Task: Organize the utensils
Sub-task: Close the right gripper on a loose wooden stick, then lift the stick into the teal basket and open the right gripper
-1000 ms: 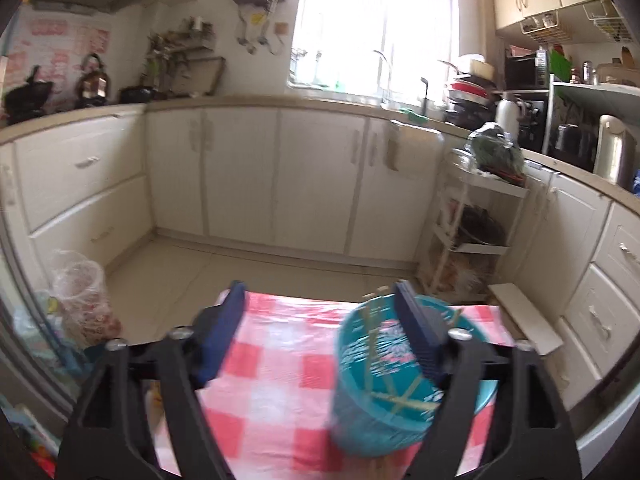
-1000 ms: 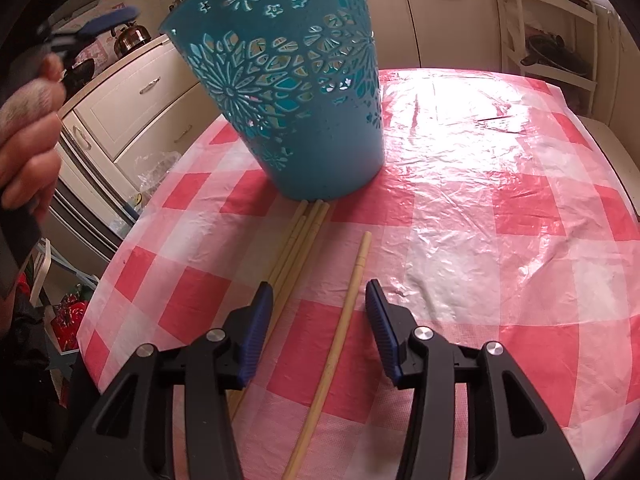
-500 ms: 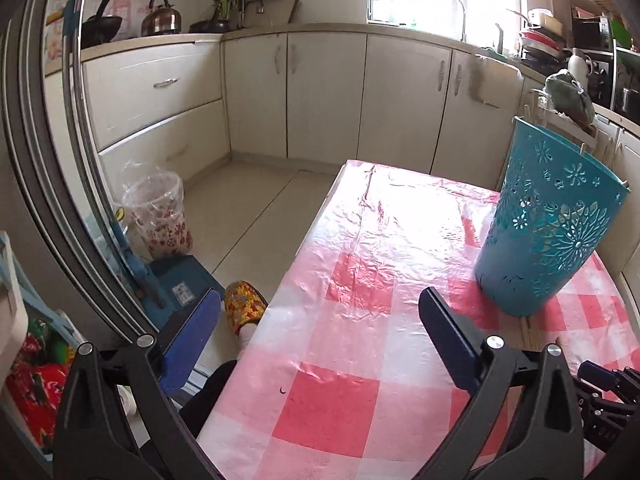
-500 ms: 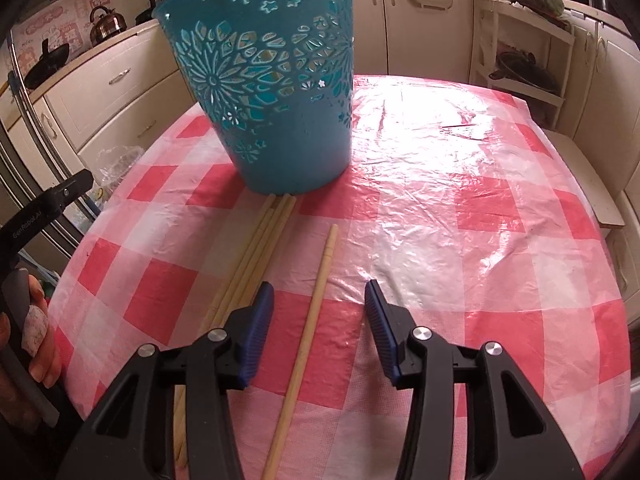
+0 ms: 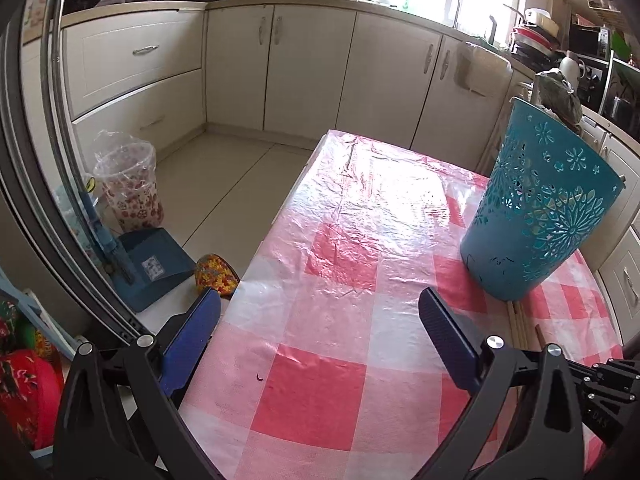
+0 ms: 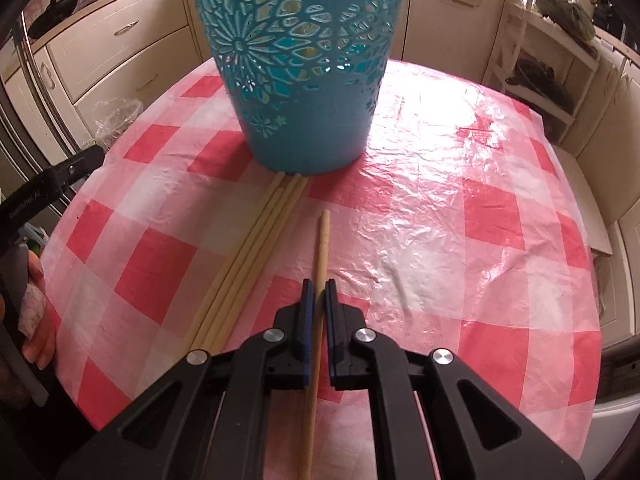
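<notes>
Standing on the checked table (image 6: 460,220), the teal basket (image 6: 304,80) waits just beyond four loose chopsticks (image 6: 248,256). Right gripper (image 6: 316,292) pinches a lone chopstick (image 6: 322,240); lifting it level should avoid snagging. Left gripper (image 5: 320,336) hangs spread, empty.
</notes>
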`<state>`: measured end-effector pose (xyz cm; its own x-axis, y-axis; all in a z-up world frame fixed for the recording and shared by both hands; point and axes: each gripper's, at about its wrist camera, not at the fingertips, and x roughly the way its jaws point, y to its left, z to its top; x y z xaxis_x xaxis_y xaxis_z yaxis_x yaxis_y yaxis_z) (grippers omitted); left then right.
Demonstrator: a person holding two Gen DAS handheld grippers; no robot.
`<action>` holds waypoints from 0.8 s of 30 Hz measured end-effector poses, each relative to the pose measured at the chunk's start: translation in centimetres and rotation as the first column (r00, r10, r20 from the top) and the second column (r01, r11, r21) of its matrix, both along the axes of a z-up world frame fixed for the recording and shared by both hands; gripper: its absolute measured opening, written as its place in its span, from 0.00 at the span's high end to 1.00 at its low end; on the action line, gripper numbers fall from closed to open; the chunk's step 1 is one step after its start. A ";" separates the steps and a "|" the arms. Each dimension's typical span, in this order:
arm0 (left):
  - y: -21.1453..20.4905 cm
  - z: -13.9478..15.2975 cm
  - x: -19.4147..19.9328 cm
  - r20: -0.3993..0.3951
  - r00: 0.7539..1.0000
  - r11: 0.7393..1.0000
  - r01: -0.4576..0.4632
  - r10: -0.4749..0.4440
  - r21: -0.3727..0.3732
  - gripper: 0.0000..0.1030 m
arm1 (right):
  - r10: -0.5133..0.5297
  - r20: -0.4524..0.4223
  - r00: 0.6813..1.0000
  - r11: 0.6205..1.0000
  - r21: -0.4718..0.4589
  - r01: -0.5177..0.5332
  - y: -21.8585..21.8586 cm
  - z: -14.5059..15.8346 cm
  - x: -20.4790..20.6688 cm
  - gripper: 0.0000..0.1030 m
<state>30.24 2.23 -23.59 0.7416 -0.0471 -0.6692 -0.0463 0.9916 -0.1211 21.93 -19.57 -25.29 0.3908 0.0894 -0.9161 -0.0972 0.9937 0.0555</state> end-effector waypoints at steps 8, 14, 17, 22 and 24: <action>-1.1 0.0 -0.1 -0.007 0.999 0.998 0.036 -0.036 0.042 0.08 | -0.008 -0.007 1.000 0.999 0.054 0.009 -0.6 0.3 -1.0 0.94; -2.2 0.1 -0.1 -0.009 0.998 0.993 0.059 -0.059 0.102 0.08 | -0.132 0.088 0.987 0.911 0.404 0.086 -4.5 4.7 -3.7 0.94; -2.3 0.1 -0.2 -0.009 0.998 0.993 0.059 -0.059 0.106 0.08 | -0.172 0.193 0.966 0.855 0.517 0.049 -5.6 9.0 -3.3 0.94; -2.2 0.1 -0.1 -0.015 0.998 0.993 0.060 -0.059 0.104 0.08 | -0.263 0.378 0.888 0.814 0.581 -0.006 -5.6 15.9 1.1 0.94; -2.2 0.0 0.0 -0.018 0.998 0.993 0.062 -0.061 0.104 0.08 | -0.300 0.427 0.853 0.806 0.591 -0.013 -5.2 17.5 3.6 0.94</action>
